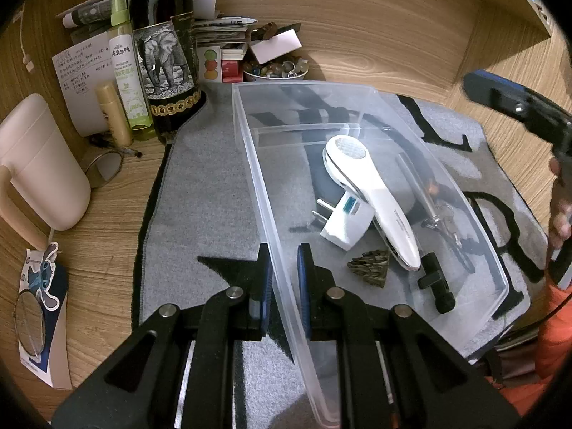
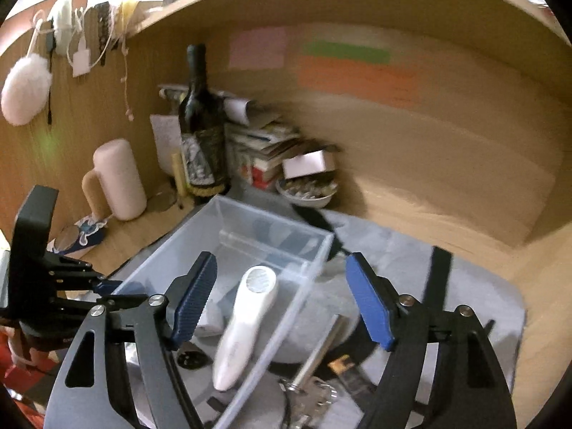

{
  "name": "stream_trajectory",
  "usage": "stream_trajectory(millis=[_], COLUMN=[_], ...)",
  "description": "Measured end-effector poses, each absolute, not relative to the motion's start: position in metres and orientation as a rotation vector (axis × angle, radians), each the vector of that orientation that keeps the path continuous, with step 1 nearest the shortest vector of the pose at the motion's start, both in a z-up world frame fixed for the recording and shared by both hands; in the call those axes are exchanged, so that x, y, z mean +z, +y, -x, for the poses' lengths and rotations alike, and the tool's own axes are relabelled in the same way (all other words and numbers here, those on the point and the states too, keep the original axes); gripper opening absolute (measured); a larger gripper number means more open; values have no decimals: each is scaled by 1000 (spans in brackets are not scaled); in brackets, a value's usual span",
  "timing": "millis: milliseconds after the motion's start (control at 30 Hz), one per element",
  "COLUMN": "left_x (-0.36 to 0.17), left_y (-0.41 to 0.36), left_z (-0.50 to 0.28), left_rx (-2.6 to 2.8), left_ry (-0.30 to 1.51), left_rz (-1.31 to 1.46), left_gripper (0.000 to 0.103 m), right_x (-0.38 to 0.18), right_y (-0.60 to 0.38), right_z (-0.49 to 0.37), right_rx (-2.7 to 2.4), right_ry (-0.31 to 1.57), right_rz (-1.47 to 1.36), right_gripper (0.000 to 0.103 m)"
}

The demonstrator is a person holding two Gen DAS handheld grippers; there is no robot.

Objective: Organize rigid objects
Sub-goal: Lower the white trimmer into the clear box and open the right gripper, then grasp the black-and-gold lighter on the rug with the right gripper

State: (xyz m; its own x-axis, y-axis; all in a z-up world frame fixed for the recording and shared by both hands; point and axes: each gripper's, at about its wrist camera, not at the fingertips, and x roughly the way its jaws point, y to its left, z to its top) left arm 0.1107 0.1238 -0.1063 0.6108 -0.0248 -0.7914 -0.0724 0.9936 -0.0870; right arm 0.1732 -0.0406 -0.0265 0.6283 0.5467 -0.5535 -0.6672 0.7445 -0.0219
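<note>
Left claw [image 1: 284, 286], nearest the lens, pinches the near-left wall of the clear bin [image 1: 250, 164] between its blue pads and steadies it on the grey mat [image 1: 200, 207] spread over the bench [image 1: 107, 236]. Inside the bin lie a white handheld device [image 1: 371, 200], a white plug [image 1: 343, 221], a small dark cone-like piece [image 1: 371, 268] and a black fitting [image 1: 436, 282]. Right claw [image 2: 282, 300] hangs spread and empty above the bin's right wall; its view is motion-blurred. A metal rod with keys [image 2: 314, 368] appears to lie on the mat just right of that wall, and seems the likely next pick. Good practice: keep the left pinch firm so the light bin cannot slide, bring the spread claw down astride the rod's shaft clear of the wall, and lift high enough to pass the rim without knocking it.
</note>
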Motion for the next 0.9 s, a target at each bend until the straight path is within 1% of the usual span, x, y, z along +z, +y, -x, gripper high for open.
stream_trajectory(millis=[233, 500, 700, 833, 900], left_x=[-106, -107, -107, -108, -108], left_y=[124, 125, 127, 128, 128], left_z=[-111, -110, -109, -108, -108], left_rx=[27, 27, 28, 28, 28], left_ry=[915, 915, 914, 914, 914], left_rz=[113, 112, 112, 112, 112], left_gripper=[13, 13, 13, 13, 13], right_x=[-35, -92, -125, -141, -144], right_y=[-76, -100, -107, -104, -104], right_z=[-180, -206, -212, -217, -219], right_rx=[613, 526, 527, 538, 553], right_ry=[582, 763, 864, 910, 918], right_rz=[225, 247, 284, 295, 272], right_gripper=[73, 73, 73, 72, 67])
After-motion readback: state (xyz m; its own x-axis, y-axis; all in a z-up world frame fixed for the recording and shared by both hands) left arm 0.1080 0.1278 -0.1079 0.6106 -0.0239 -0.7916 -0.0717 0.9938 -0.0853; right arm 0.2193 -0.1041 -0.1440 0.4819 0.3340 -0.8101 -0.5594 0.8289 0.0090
